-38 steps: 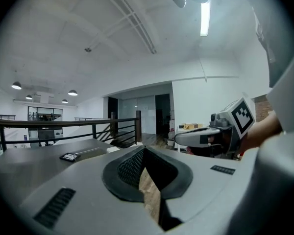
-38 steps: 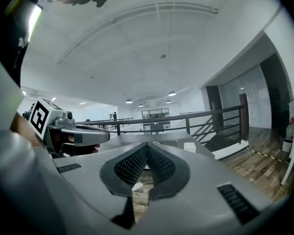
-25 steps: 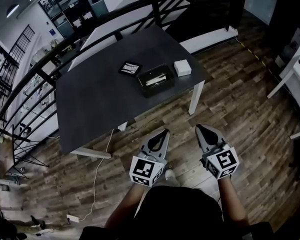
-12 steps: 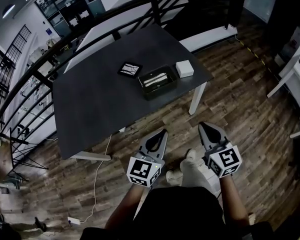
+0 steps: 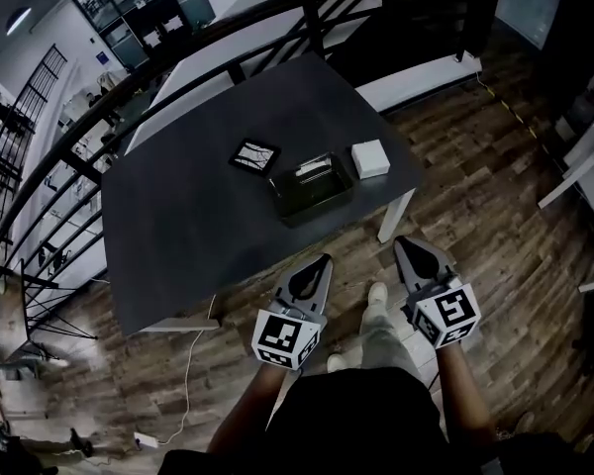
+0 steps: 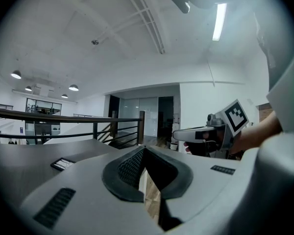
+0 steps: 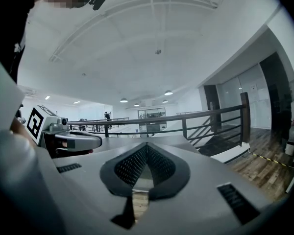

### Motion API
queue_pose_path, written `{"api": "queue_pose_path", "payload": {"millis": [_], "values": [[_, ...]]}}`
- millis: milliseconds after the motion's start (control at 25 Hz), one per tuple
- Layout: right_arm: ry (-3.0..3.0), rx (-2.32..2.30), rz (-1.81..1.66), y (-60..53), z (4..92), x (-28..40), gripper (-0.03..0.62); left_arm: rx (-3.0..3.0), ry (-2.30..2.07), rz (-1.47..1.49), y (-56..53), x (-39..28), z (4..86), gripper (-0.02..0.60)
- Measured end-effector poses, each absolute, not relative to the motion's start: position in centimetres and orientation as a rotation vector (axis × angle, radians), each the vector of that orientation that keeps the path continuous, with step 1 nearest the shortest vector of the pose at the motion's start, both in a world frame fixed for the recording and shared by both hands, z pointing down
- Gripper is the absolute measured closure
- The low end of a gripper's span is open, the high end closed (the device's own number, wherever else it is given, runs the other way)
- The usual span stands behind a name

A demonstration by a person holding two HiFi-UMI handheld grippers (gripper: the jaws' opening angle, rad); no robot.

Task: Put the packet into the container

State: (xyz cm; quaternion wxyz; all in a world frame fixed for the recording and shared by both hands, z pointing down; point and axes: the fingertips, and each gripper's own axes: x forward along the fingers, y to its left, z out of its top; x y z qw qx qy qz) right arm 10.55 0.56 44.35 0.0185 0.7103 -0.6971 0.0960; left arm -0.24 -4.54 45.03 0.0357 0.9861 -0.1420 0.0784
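Observation:
A dark grey table (image 5: 193, 228) carries a black open container (image 5: 315, 190) with something white lying along its far side. A flat black square packet (image 5: 254, 155) lies just left of the container, and shows small in the left gripper view (image 6: 63, 164). My left gripper (image 5: 324, 261) and right gripper (image 5: 404, 242) hang side by side over the wooden floor, short of the table's near edge. Both are shut, tips together, with nothing between them (image 6: 143, 148) (image 7: 147, 145). Each gripper view catches the other gripper beside it.
A white box (image 5: 370, 158) sits to the right of the container near the table's corner. A black railing (image 5: 178, 52) runs behind the table. A white cable (image 5: 190, 364) trails over the floor at the left. A shoe (image 5: 376, 295) shows between the grippers.
The person has stepped towards the table, so it sits lower and nearer in the head view. Both grippers keep the same shut pose in front of the body.

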Motion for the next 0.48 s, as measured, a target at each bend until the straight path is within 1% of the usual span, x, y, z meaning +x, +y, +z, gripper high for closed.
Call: {"api": "queue_pose_path", "payload": {"millis": [480], "values": [[-2.236, 2.099, 0.31, -8.8, 44.3, 18.9, 0.589, 2.999, -0.527, 0.264, -13.0, 8.0, 45.0, 0.588]]}}
